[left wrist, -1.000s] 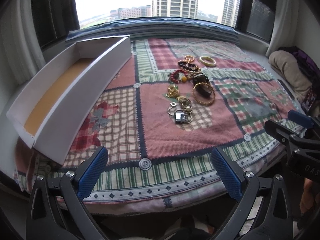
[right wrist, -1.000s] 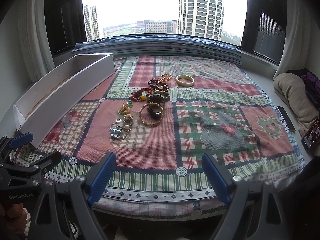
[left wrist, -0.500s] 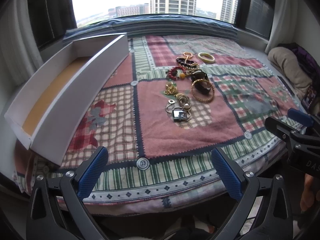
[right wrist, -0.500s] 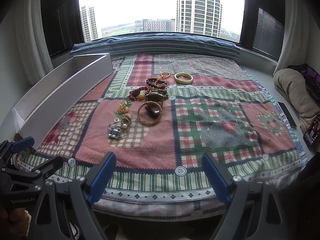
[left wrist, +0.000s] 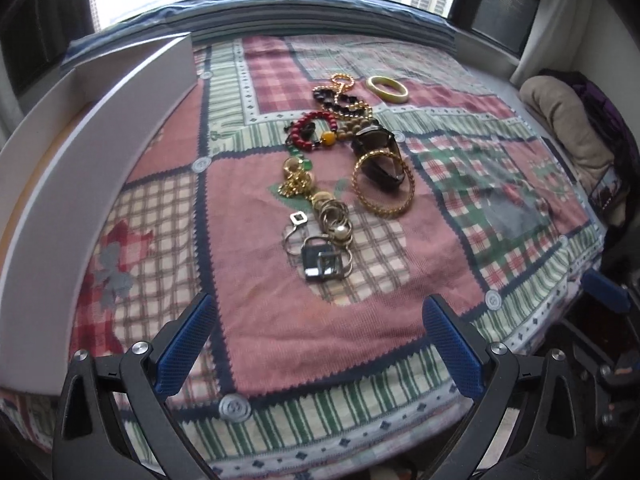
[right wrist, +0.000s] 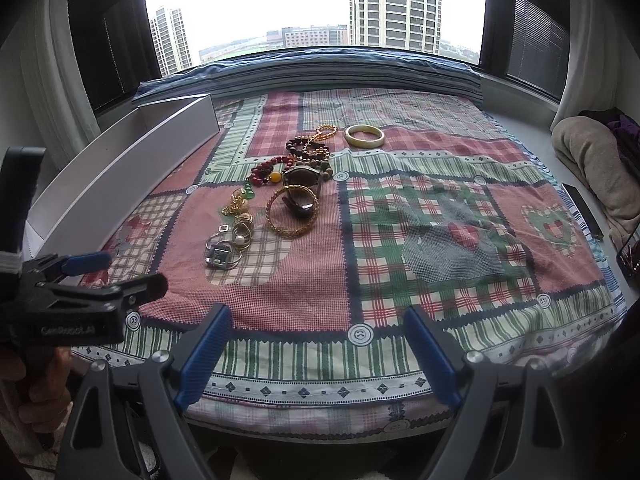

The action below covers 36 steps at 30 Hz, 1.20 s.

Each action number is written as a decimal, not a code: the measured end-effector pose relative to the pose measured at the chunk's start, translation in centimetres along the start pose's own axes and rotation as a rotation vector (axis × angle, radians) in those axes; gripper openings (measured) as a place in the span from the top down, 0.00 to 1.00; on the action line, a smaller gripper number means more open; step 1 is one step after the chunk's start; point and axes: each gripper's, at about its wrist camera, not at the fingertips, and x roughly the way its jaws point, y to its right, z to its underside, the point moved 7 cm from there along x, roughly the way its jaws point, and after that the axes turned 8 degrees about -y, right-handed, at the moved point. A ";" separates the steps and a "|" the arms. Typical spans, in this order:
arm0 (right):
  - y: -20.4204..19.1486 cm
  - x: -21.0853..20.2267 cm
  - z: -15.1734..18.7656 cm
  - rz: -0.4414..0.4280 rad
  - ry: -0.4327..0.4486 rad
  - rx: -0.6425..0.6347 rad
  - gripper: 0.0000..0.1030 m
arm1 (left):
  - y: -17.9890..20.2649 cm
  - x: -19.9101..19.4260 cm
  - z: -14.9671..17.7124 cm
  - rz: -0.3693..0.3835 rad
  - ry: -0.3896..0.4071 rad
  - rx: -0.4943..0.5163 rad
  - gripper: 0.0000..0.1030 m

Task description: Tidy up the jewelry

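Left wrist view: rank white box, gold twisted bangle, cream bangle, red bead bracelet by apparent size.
1. White box, by far the largest.
2. Gold twisted bangle.
3. Red bead bracelet and cream bangle look alike; the cream one lies farther from the camera, so their order is unsure.

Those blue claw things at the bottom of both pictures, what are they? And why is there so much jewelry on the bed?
They are grabbing tools, one in each of a person's hands, each with a small camera looking along its fingers. One picture comes from the left gripper, the other from the right gripper. Both are open and hold nothing. On the patchwork quilt lie a gold bangle, a cream bangle, red beads and rings. The long white box beside them is probably where they go.
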 end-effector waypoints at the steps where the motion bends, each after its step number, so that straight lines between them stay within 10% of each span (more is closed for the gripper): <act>1: 0.3 0.2 0.0 -0.001 -0.004 0.005 0.13 | 0.2 1.1 -0.9 0.001 -0.013 -0.001 0.01; 10: 3.4 2.2 -0.2 -0.001 -0.037 0.068 0.13 | 0.6 8.7 -4.2 -0.118 -0.099 0.012 0.29; 13: 4.2 3.0 -0.2 -0.003 -0.051 0.085 0.13 | 0.6 7.9 -3.8 -0.085 -0.091 0.015 0.82; 21: 4.7 3.8 -0.5 -0.015 -0.056 0.095 0.13 | -2.9 3.2 -1.6 0.092 -0.076 -0.127 0.85; 36: -0.3 8.6 -6.9 -0.139 -0.098 -0.084 0.14 | -8.9 -4.4 0.9 0.128 0.074 -0.250 0.85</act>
